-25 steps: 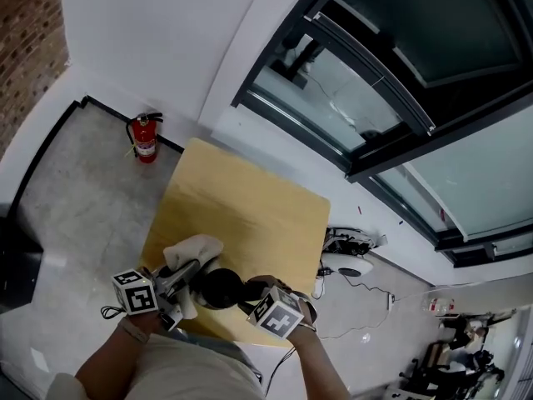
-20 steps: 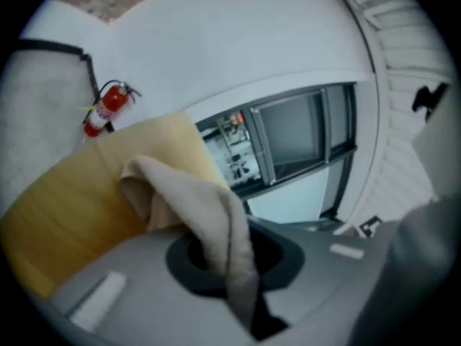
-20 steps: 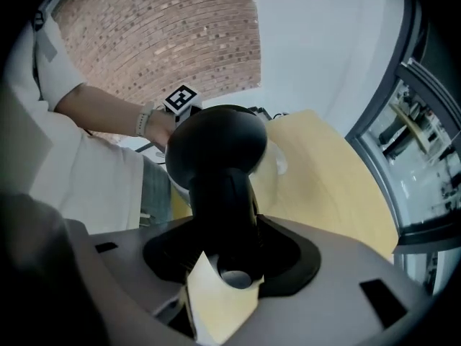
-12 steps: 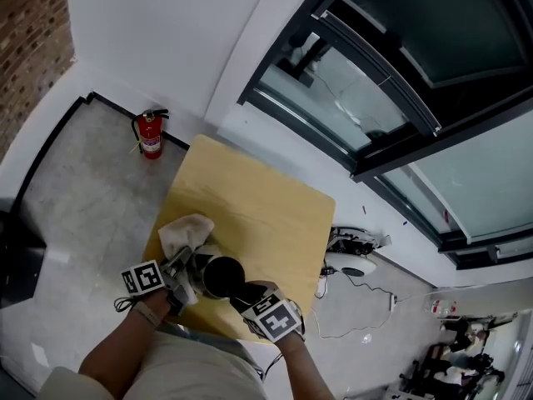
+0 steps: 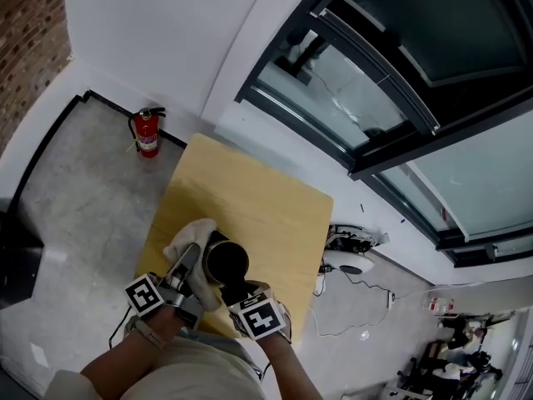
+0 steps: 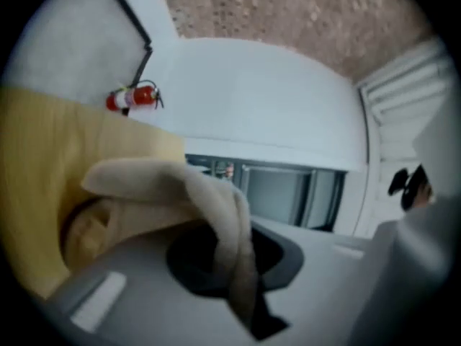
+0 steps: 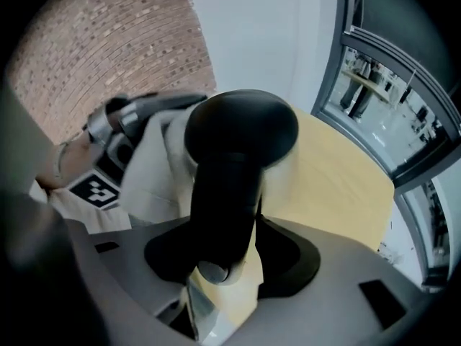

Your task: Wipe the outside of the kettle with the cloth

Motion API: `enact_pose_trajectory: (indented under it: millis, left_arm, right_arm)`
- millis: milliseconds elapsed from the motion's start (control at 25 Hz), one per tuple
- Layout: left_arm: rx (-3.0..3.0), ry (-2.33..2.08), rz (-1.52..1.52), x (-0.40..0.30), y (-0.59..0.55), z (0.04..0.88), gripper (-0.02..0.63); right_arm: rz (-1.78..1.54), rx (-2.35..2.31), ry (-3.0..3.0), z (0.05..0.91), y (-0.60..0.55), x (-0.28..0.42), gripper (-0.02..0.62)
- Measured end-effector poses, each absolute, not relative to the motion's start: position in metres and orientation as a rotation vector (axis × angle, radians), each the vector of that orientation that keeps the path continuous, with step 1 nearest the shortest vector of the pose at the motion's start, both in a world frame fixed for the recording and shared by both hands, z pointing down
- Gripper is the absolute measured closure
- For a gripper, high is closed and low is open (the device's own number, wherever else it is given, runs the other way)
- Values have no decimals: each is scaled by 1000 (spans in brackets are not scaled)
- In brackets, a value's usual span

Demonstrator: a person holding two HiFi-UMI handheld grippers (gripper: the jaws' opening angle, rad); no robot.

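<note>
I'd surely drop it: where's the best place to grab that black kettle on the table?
Its handle, from the near table edge: it sticks out that way as a narrow bar jaws can span, whereas the kettle itself looks too wide.

The kettle (image 5: 226, 261) looks smooth, dully shiny black, the cloth (image 5: 193, 233) soft cream fabric, the desk (image 5: 258, 198) matt pale wood, the wall (image 5: 25, 23) at ten o'clock rough brick.
</note>
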State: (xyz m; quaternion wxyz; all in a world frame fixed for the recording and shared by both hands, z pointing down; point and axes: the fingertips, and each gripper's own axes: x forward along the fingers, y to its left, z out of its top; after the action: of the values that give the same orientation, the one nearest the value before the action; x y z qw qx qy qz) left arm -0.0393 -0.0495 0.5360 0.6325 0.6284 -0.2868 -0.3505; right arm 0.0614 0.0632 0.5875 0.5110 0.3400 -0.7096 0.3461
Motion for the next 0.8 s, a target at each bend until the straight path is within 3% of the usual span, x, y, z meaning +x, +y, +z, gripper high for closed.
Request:
enact_pose_trajectory:
  millis: [80, 240, 280, 320, 400, 480, 640, 800]
  left_arm:
    - [1536, -678, -785, -35, -59, 541, 578]
    - [1307, -822, -556, -44, -60, 648, 578]
    - [1313, -773, -593, -41, -58, 627, 578]
    - [1363, -697, -658, -35, -58, 588, 578]
    - [1473, -562, -751, -15, -58, 525, 578]
    - [1558, -576, -668, -1, -59, 536, 578]
    - [1270, -618, -522, -5, -53, 643, 578]
    - [1382, -320, -606, 10, -52, 558, 578]
  right_arm:
    - [825, 813, -1708, 589, 61, 57, 391]
    - [874, 754, -1700, 593, 70, 46, 379]
    - [937, 713, -1720, 596, 76, 37, 380]
    - [1025, 673, -1755, 599, 82, 25, 438]
    - [1170, 691, -1822, 601, 83, 11, 453]
    - [1207, 792, -1866, 602, 77, 15, 453]
    - [1298, 870, -1910, 600, 73, 15, 453]
    - [1274, 809, -1886, 601, 74, 17, 453]
